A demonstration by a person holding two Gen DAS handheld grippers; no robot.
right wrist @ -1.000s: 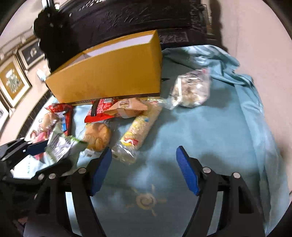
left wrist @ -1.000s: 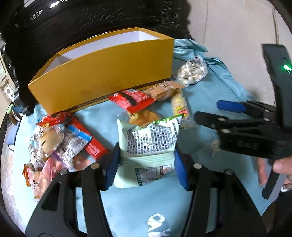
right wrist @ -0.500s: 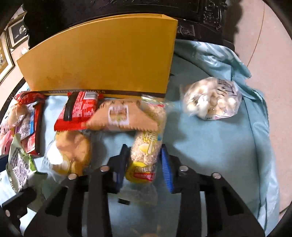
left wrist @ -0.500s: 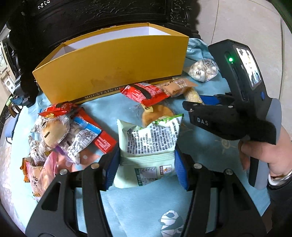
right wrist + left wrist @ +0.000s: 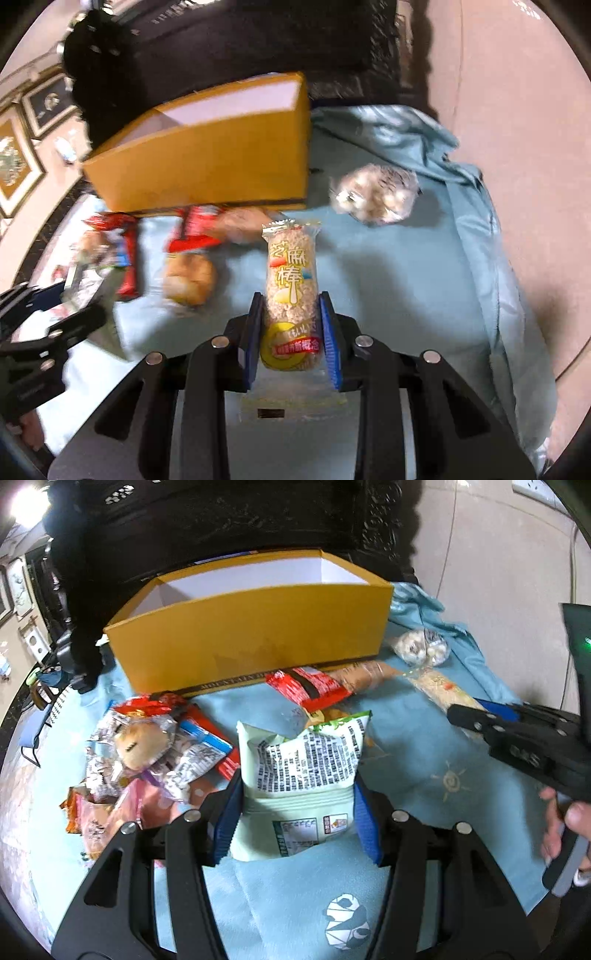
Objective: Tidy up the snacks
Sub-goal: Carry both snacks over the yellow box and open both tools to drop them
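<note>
Sesame stick pack (image 5: 291, 291) clamped between right gripper (image 5: 291, 332) pads, lifted above blue cloth (image 5: 424, 295). Pale green snack bag (image 5: 299, 775) pinched in left gripper (image 5: 295, 819), jaws fairly wide around it. Yellow box (image 5: 251, 635) behind, open top; loose snacks (image 5: 147, 753) piled left of bag.

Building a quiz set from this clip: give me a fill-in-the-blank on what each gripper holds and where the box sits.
1. The left gripper is shut on a pale ____ snack bag.
2. The right gripper grips a long sesame stick pack printed with a ____ label.
3. The open box behind the snacks has ____ outer walls.
4. The clear bag of white balls lies to the ____ of the box.

Missing words: green; yellow; yellow; right
</note>
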